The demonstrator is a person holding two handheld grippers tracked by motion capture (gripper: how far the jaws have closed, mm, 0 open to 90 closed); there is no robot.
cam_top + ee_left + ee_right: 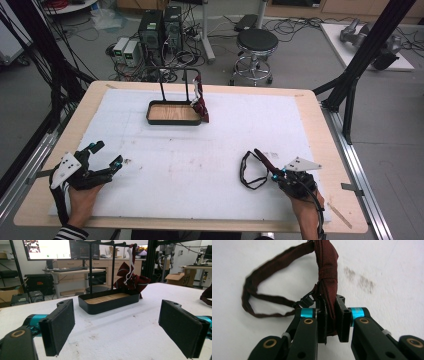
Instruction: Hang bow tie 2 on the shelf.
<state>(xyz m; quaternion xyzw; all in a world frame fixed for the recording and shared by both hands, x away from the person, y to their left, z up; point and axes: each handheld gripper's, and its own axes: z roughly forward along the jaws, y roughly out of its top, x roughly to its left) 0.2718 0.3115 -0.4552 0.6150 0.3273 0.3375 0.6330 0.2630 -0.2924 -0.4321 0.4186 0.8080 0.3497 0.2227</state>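
your right gripper sat at the near right of the white foam-covered table, its jaws clamped tight on the dark red fabric bow tie. in the right gripper view the black pads squeezed the bow's lower end between them, the knot of the bow standing just beyond the jaws. the tie's thin dark strap lay in a loop on the foam to the left of the bow, with its small black clasp just beside the left pad.

your left gripper rested at the near left of the table, well apart from the tie, its jaws spread wide with nothing between them; the left gripper view showed both black foam pads far apart over bare foam.

farther back, near the middle of the table's far side, stood the black oblong tray with a wooden floor and two thin black uprights rising from it. a second dark red striped bow tie hung from the rack's top bar at the tray's right end, a white cord dangling with it.
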